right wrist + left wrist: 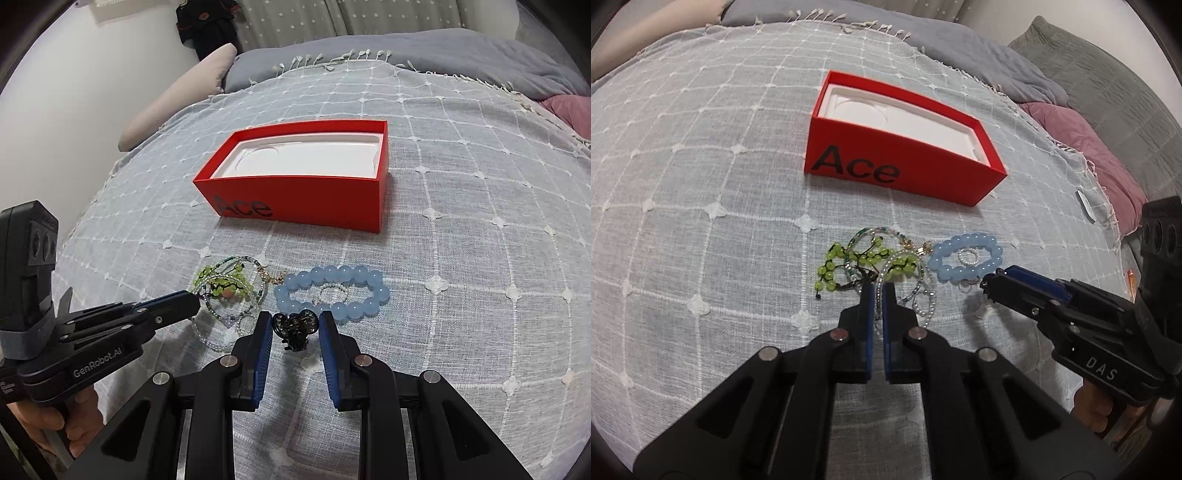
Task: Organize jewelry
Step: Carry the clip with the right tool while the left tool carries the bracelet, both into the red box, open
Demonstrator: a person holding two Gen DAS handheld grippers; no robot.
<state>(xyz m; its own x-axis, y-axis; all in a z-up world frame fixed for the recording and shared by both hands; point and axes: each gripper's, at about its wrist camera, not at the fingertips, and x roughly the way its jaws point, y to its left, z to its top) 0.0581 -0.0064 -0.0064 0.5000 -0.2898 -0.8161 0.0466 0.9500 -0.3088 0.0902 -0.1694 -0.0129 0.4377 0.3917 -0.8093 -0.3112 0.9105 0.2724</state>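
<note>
A red open box (pixel 897 177) marked "Ace", with a white insert, sits on the bed; it also shows in the right wrist view (pixel 295 199). In front of it lies a tangle of green bead bracelet (pixel 846 264) and clear bead strands (pixel 923 302), also seen in the right wrist view (pixel 225 288). A light blue bead bracelet (pixel 964 258) (pixel 332 291) lies to its right, a small ring inside it. My left gripper (pixel 878 291) (pixel 194 306) is nearly shut on a clear bead strand. My right gripper (pixel 295 321) (pixel 988 286) is open around a small black hair clip (pixel 297 326).
A grey-white checked blanket (pixel 701 203) covers the bed. Grey and pink bedding (pixel 1108 158) lies at the right. A beige pillow (pixel 177 103) and a white wall lie at the left in the right wrist view.
</note>
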